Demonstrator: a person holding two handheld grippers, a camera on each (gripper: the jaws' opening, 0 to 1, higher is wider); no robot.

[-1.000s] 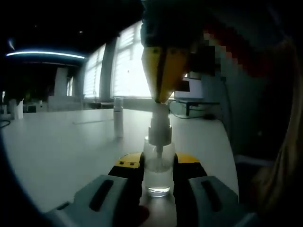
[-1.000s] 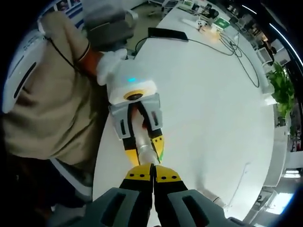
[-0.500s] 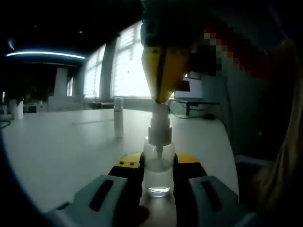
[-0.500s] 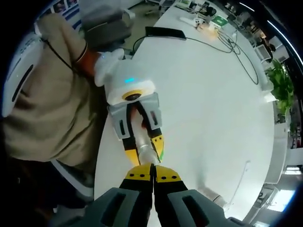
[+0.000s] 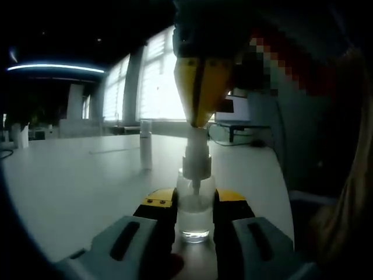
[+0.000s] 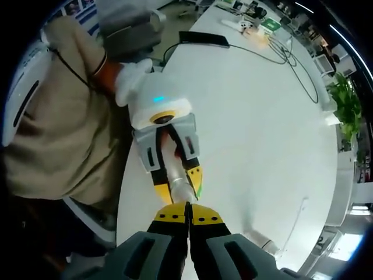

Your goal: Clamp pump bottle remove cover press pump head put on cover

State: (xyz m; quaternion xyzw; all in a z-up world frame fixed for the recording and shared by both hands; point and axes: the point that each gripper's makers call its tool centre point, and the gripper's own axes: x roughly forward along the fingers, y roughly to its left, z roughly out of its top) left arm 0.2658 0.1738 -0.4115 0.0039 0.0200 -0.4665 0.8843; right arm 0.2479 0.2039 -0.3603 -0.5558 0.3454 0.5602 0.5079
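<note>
A small clear pump bottle (image 5: 194, 214) stands on the white table (image 5: 76, 186), and my left gripper (image 5: 194, 201) is shut on its body with its yellow-tipped jaws on either side. My right gripper (image 5: 197, 119) comes straight down from above, shut, its yellow tips touching the top of the white pump head (image 5: 196, 156). The bottle's cover (image 5: 145, 146), a slim pale cylinder, stands upright on the table behind and to the left. In the right gripper view, looking down, my right gripper (image 6: 188, 211) is shut over the bottle (image 6: 176, 182), which is held in the left gripper (image 6: 178, 185).
The table edge (image 5: 280, 192) runs close on the right of the bottle. A person's gloved hand (image 6: 137, 79) and beige sleeve (image 6: 64, 122) hold the left gripper. Cables (image 6: 280, 55), a dark flat item (image 6: 204, 39) and a plant (image 6: 344, 111) are at the table's far end.
</note>
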